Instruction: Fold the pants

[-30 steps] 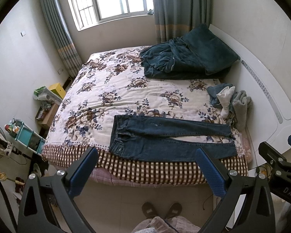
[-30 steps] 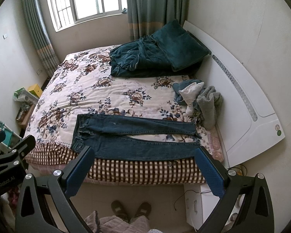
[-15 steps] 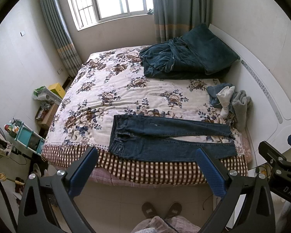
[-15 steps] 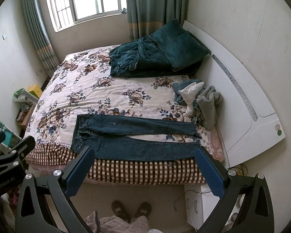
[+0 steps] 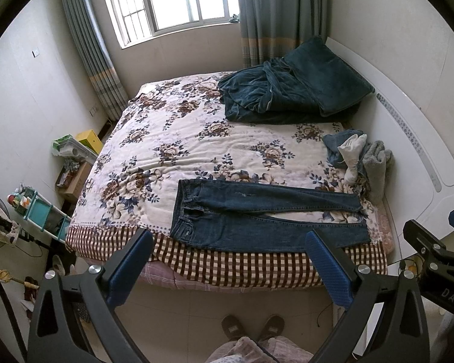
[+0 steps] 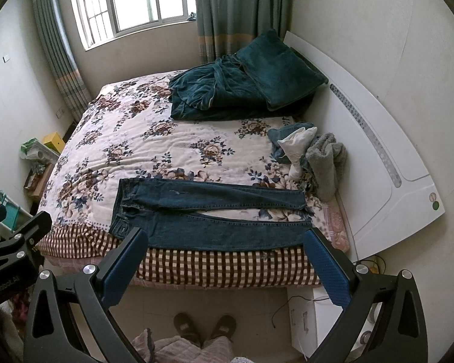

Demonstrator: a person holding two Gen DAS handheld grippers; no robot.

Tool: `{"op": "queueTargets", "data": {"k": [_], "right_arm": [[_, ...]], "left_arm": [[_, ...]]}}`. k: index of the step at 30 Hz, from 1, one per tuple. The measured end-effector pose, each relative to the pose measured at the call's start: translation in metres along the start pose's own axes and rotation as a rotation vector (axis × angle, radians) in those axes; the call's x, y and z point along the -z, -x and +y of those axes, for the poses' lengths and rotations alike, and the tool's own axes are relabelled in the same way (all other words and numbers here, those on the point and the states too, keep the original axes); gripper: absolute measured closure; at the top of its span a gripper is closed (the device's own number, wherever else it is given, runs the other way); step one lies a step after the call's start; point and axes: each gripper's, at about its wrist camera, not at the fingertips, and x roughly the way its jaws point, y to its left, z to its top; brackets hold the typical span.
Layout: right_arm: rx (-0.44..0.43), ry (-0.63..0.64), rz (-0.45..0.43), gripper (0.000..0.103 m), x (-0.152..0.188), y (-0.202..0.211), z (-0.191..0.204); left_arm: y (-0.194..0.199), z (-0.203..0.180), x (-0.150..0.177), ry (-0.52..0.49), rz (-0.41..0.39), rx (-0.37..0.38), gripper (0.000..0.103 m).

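1. Jeans [image 5: 266,220] [image 6: 208,211] lie flat & unfolded across the near edge of the bed [image 5: 178,139] [image 6: 178,148], lower centre of both views. Waistband to frame left, both legs running to frame right w/ a thin gap between them; near leg sits along the checked border of the bedding.
2. Left gripper [image 5: 228,242]: held up over the floor short of the bed, jaws spread wide, nothing betw. them. Not touching the jeans.
3. Right gripper [image 6: 225,240]: same, wide apart & empty, well clear of the denim. Its frame also shows at the right edge of the left view.
4. Small pile of clothes [image 5: 358,157] [image 6: 311,154], blue, white & grey, sits just past the leg cuffs, right of centre, by the white headboard [image 5: 420,151] [image 6: 375,139].
5. Dark teal blanket [image 5: 290,90] [image 6: 242,87] is heaped upper centre-right, far corner of the bed.
6. Window [image 5: 172,0] [image 6: 130,3] w/ curtains at top of frame.
7. Person's two shoes [image 5: 252,326] [image 6: 204,328] on the tile floor, bottom centre.
8. Teal shelf rack [image 5: 39,211] w/ clutter at left edge of the left view.
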Motion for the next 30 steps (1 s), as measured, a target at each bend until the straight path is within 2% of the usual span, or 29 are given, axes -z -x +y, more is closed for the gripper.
{"op": "queueTargets", "data": {"k": [16,24,28,30], "right_arm": [[-0.004,0.004,0.005,0.000,0.000,-0.004,0.001],[-0.010,0.019,0.032,0.000,0.008,-0.066,-0.007],[-0.005,0.002,0.059,0.000,0.005,-0.113,-0.012],[0.001,-0.012,0.083,0.000,-0.002,-0.141,-0.015]], "left_arm": [[-0.012,-0.012,-0.010,0.010,0.005,-0.003,0.000],[-0.046,-0.020,-0.006,0.082,-0.009,-0.041,0.000],[-0.084,-0.025,-0.010,0.077,-0.010,-0.092,0.000],[-0.109,-0.027,-0.013,0.066,0.022,-0.107,0.000]]}}
